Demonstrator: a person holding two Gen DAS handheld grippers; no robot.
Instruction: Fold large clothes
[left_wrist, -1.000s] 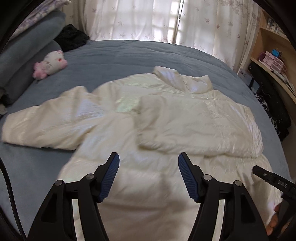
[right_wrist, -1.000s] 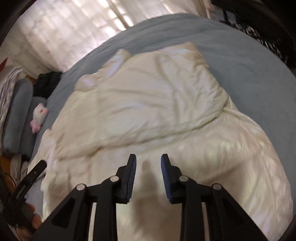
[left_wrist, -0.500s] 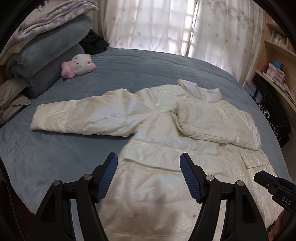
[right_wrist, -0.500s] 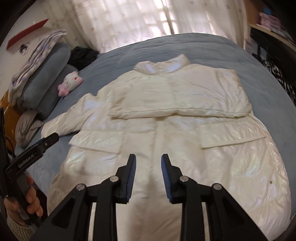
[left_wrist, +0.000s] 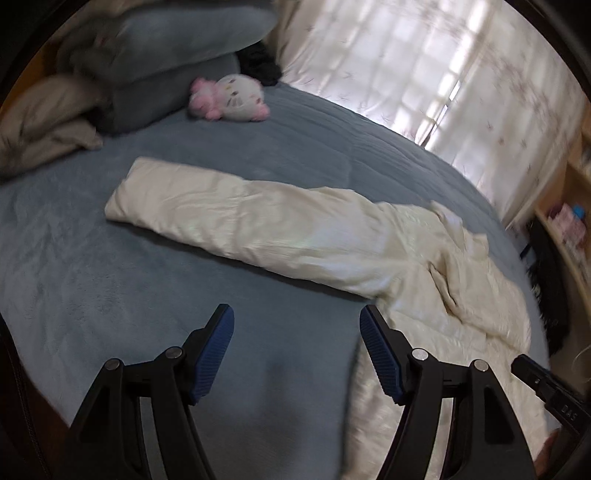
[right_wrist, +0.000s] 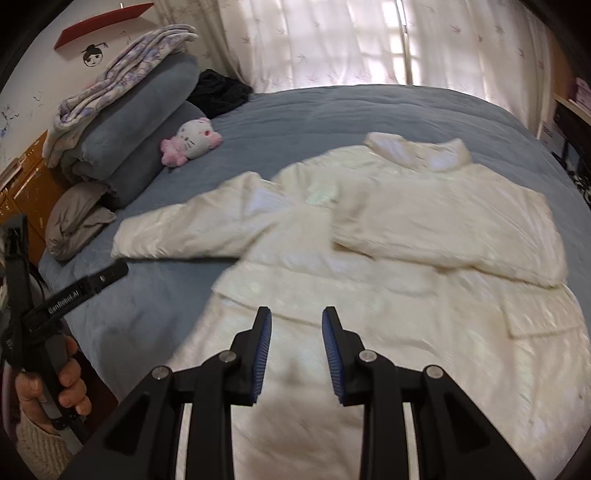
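Note:
A white padded jacket (right_wrist: 388, 258) lies front up on the blue bed (right_wrist: 332, 110), collar toward the window. One sleeve is folded across its chest (right_wrist: 461, 229). The other sleeve (left_wrist: 240, 218) stretches out flat to the left. My left gripper (left_wrist: 295, 311) hovers open over bare bedcover, just short of that outstretched sleeve, with nothing between its jaws. My right gripper (right_wrist: 296, 314) hangs above the jacket's lower front with a narrow gap and nothing in it. A hand (right_wrist: 55, 376) holds the left gripper's handle at the right wrist view's left edge.
A pink and white plush toy (right_wrist: 192, 140) lies by stacked blue pillows (right_wrist: 140, 122) and a folded patterned blanket (right_wrist: 122, 70) at the bed's left. Black clothing (right_wrist: 218, 90) sits near the curtains (right_wrist: 369, 40). Wooden shelves (left_wrist: 569, 221) stand on the right.
Both grippers have swept left across the bed. The left one went from above the jacket's body to bare bedcover near the outstretched sleeve. The right view rolled level. Both stay empty.

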